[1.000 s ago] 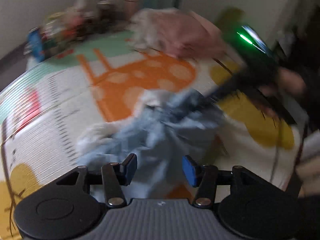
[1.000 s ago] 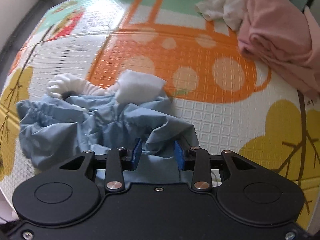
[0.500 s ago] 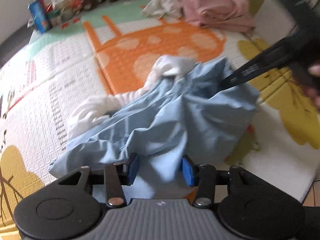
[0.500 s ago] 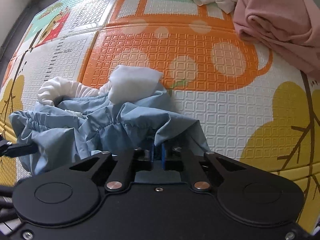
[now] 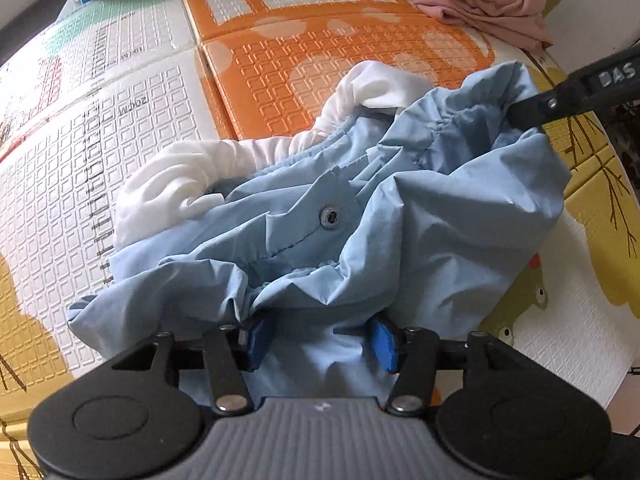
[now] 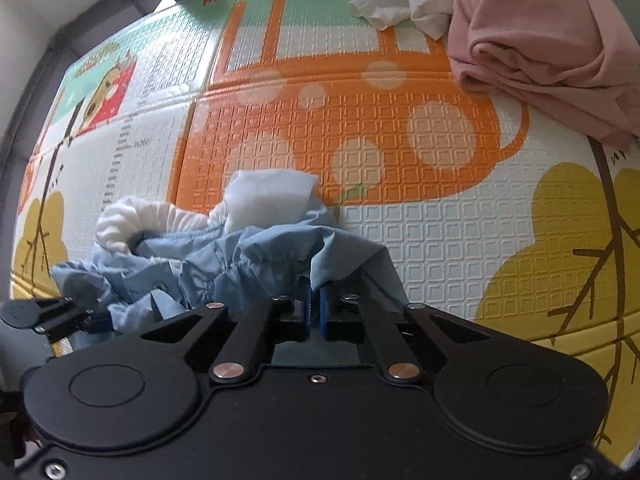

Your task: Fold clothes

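Left wrist view looks down on a crumpled light-blue thin fabric garment (image 5: 420,216) with a white elastic-gathered lining (image 5: 192,172), heaped on a foam play mat printed with orange, yellow and mint shapes (image 5: 304,56). The left gripper (image 5: 322,338) has its blue-padded jaws spread apart, and the near hem of the blue cloth lies between and just ahead of them; the pads are not pressed on it. A small round metal snap (image 5: 330,216) shows on the cloth ahead of the jaws. Ahead and to the right, the black tip of the right gripper (image 5: 532,110) pinches the gathered far edge of the garment.

Right wrist view shows that gripper (image 6: 315,312) with its blue pads drawn together on a fold of the blue cloth, the fabric rising out of the narrow gap and draping off to both sides. The rest of the garment bunches ahead and to the left of these jaws, the white lining at its far side. At the left edge of this view, the left gripper's black finger (image 6: 60,316) touches the cloth's low corner.

Far ahead and to the right of both pairs of jaws, a rumpled pink soft garment (image 6: 548,48) lies on the mat, with a cream-white crumpled cloth (image 6: 404,4) touching it on its left.
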Action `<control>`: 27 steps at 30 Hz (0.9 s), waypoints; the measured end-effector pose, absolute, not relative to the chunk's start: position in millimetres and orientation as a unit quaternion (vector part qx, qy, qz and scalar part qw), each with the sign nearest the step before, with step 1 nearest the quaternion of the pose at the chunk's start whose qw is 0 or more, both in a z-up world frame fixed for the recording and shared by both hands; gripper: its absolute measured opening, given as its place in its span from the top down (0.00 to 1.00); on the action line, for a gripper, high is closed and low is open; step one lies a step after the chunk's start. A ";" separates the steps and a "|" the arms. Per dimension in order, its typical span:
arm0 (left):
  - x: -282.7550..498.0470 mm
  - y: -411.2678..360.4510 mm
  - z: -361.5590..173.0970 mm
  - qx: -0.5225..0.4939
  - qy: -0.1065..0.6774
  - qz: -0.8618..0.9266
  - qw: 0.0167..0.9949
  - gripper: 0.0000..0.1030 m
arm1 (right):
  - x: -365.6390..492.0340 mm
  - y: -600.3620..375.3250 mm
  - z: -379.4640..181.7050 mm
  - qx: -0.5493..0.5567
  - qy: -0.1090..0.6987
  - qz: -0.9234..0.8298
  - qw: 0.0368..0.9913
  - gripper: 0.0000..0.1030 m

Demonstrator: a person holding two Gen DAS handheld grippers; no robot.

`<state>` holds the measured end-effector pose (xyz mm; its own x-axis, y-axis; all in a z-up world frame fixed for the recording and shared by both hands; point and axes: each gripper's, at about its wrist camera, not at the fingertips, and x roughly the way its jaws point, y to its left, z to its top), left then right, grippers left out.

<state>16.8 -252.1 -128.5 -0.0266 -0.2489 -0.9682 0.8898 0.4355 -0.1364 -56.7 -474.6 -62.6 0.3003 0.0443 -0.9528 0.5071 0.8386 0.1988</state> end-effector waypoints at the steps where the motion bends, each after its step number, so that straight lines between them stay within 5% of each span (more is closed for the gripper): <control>1: 17.2 -252.0 -128.7 0.286 0.561 -0.447 0.635 0.45 | -56.3 -476.2 -60.5 0.245 0.571 -0.151 0.769 0.98; 18: 17.1 -254.6 -130.3 0.295 0.565 -0.443 0.630 0.43 | -51.0 -505.9 -55.8 0.331 0.529 -0.186 0.758 0.99; 23: 17.2 -255.1 -130.6 0.294 0.566 -0.442 0.631 0.43 | -43.9 -498.5 -58.1 0.316 0.549 -0.172 0.754 0.91; 25: 17.2 -255.3 -130.7 0.293 0.566 -0.441 0.631 0.42 | -43.9 -493.1 -56.2 0.307 0.555 -0.173 0.754 0.70; 27: 17.2 -256.0 -131.1 0.294 0.566 -0.441 0.631 0.42 | -44.3 -487.8 -54.4 0.299 0.560 -0.174 0.753 0.69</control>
